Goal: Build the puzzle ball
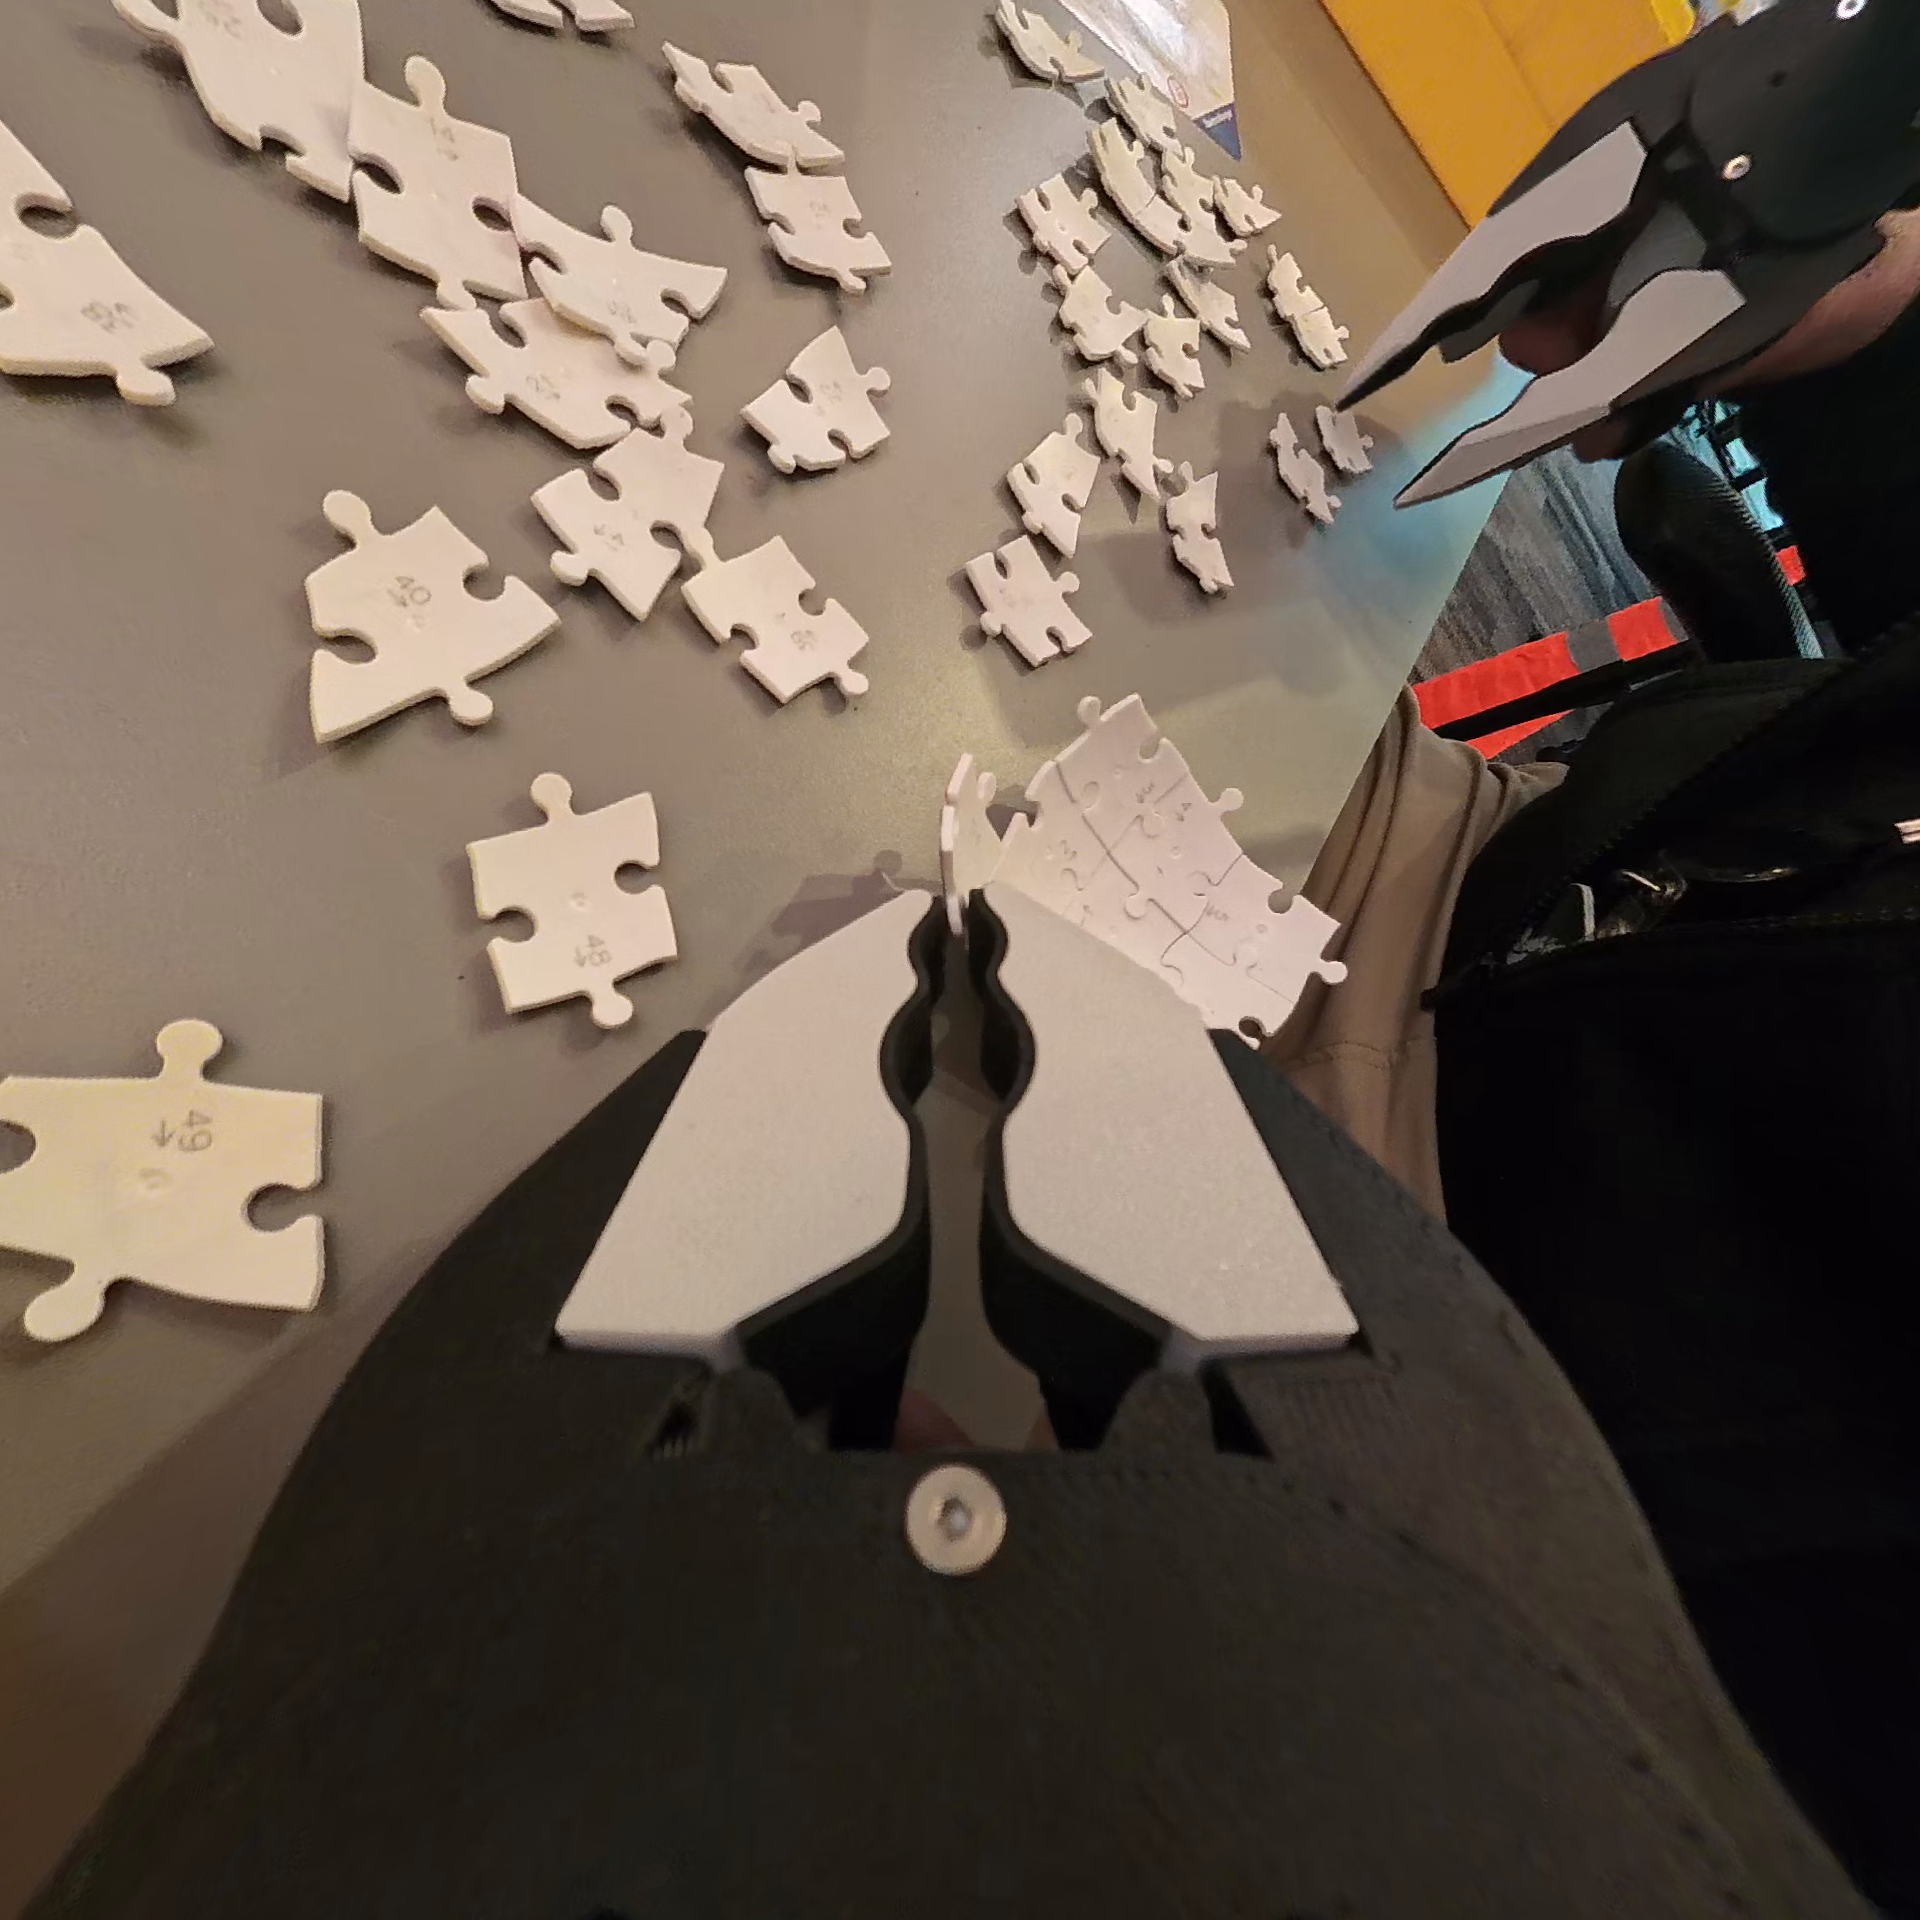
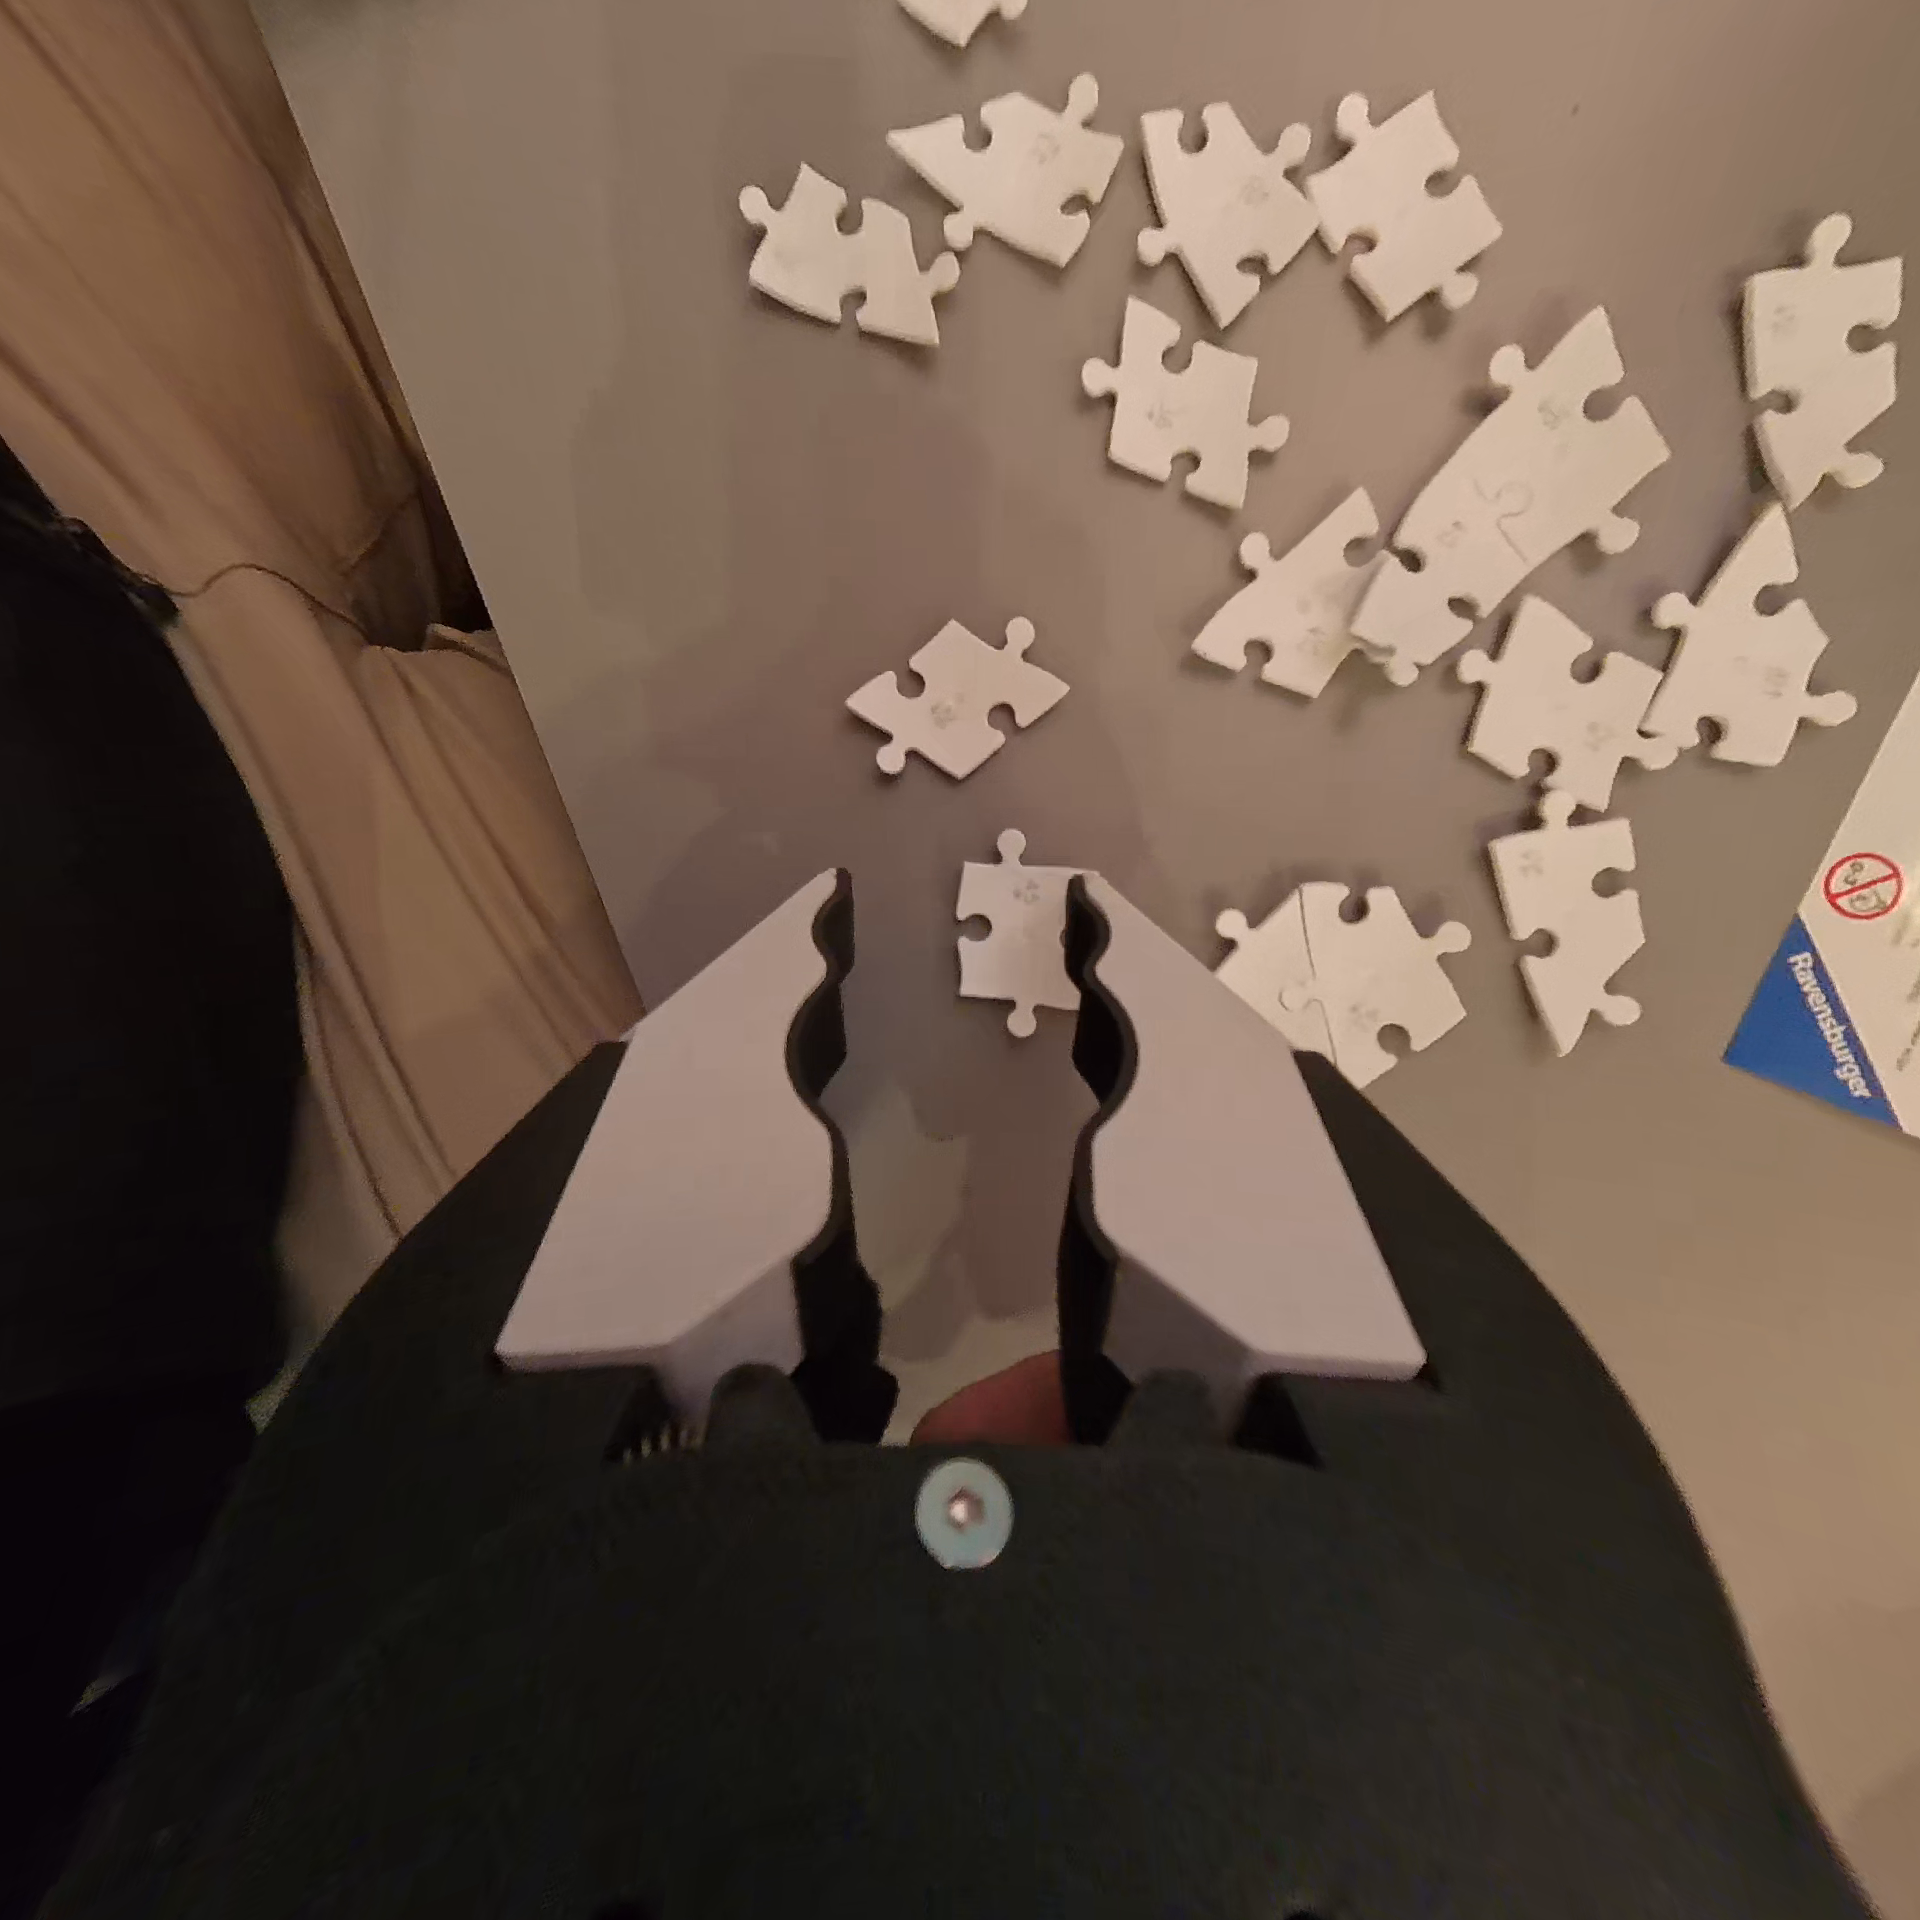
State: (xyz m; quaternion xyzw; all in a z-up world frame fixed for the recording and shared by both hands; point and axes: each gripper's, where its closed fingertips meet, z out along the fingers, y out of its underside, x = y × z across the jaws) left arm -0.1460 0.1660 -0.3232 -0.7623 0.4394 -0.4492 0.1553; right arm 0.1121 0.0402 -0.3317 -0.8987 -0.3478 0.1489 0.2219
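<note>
My left tool (image 1: 961, 914) is pinched tight on the joined puzzle chunk (image 1: 1164, 873), lifted above the grey worktop (image 1: 208, 831). My right tool (image 2: 961, 904) hangs apart over 1 loose piece (image 2: 1013, 935), partly hiding it.

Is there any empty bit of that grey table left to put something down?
Yes: the strip of grey table between the beige fabric and the loose puzzle pieces is bare. Farther right it is crowded up to the leaflet.
</note>
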